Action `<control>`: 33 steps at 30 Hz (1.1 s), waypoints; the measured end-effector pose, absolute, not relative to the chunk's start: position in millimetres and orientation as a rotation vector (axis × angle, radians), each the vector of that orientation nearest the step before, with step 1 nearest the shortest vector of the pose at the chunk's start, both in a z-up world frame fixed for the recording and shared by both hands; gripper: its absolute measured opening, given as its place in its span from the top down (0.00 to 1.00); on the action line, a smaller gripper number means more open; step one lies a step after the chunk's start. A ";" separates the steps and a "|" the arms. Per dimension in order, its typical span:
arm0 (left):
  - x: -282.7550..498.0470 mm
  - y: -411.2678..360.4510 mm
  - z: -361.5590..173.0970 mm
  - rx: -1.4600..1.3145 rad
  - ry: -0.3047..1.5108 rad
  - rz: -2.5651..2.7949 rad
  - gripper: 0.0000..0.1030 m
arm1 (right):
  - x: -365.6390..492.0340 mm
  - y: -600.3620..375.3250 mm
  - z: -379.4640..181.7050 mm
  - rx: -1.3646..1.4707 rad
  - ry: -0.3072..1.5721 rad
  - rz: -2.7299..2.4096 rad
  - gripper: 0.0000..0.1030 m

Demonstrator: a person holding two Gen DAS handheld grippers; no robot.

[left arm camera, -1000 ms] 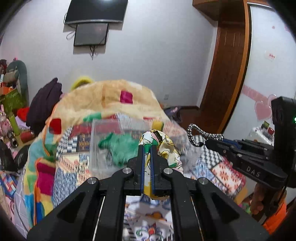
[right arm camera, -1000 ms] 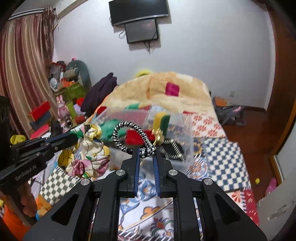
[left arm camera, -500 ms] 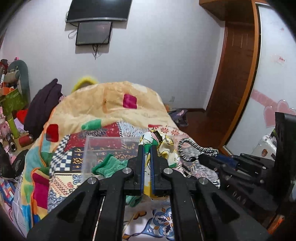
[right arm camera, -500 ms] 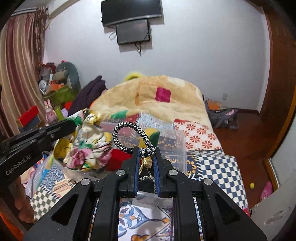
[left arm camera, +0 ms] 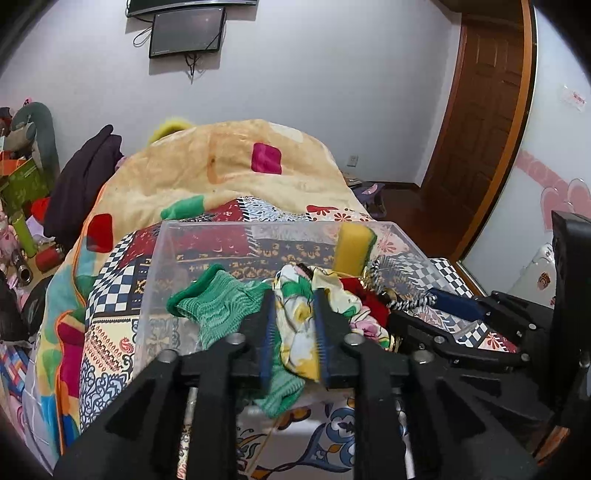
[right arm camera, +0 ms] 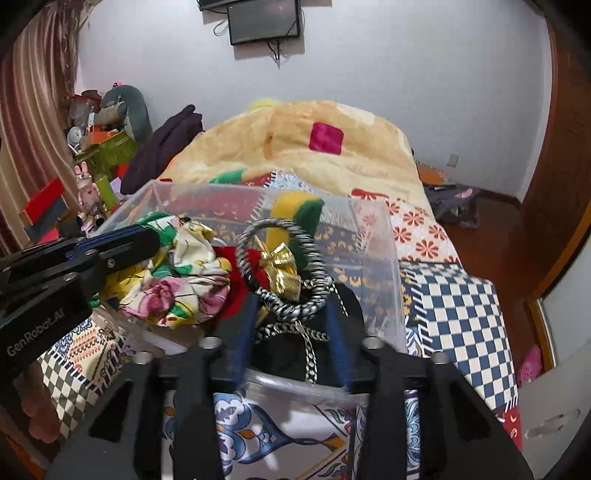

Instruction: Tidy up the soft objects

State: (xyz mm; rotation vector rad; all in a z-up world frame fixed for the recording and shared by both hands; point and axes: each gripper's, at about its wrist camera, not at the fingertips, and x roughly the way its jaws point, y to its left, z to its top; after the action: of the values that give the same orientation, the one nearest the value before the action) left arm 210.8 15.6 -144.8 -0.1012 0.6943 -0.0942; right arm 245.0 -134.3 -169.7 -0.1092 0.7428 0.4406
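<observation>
A clear plastic bin [left arm camera: 207, 236] [right arm camera: 373, 221] stands on the patterned bed. My left gripper [left arm camera: 294, 306] is open over the bin with a floral cloth [left arm camera: 295, 314] [right arm camera: 184, 288] lying loosely between its fingers. My right gripper [right arm camera: 291, 306] is open over the bin's right part, and the black-and-white rope ring [right arm camera: 280, 258] [left arm camera: 391, 291] rests between its fingers on a black item [right arm camera: 291, 347]. A green knit sock [left arm camera: 218, 306], a red cloth [right arm camera: 240, 284], a gold bow [right arm camera: 282, 273] and a yellow-green sponge [left arm camera: 352, 247] [right arm camera: 295, 218] lie in the bin.
A beige blanket heap [left arm camera: 236, 173] [right arm camera: 314, 158] lies behind the bin. Clutter and toys [right arm camera: 99, 147] stand at the left. A wooden door [left arm camera: 480, 129] is at the right. Monitors [left arm camera: 186, 31] hang on the far wall.
Both grippers moved forward and down over the bin and opened. The floral cloth and the rope ring, gripped before, now lie loose between the fingers in the bin.
</observation>
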 end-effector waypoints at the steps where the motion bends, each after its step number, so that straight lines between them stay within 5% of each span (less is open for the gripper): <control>1: 209.0 16.4 -144.0 -0.101 0.693 -0.093 0.64 | 243.9 -135.3 -169.2 -0.112 0.742 0.435 0.52; 4: 199.9 18.8 -138.7 -0.108 0.674 -0.088 0.54 | 241.0 -137.5 -165.3 -0.117 0.739 0.430 0.51; 23: 98.4 16.4 -36.7 -0.084 0.388 -0.071 0.51 | 159.7 -172.4 -58.5 -0.029 0.433 0.495 0.50; 26: 85.1 14.6 -25.0 -0.079 0.355 -0.070 0.38 | 145.1 -176.4 -44.3 -0.020 0.378 0.498 0.35; 33: 57.3 3.2 -5.9 -0.044 0.284 -0.066 0.12 | 125.9 -185.0 -24.4 0.003 0.298 0.508 0.17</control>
State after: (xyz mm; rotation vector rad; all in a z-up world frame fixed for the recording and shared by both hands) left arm 57.3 3.2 -5.9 -0.0435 0.2837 -0.0657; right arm 125.9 -185.0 -24.4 0.0032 0.2979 0.5080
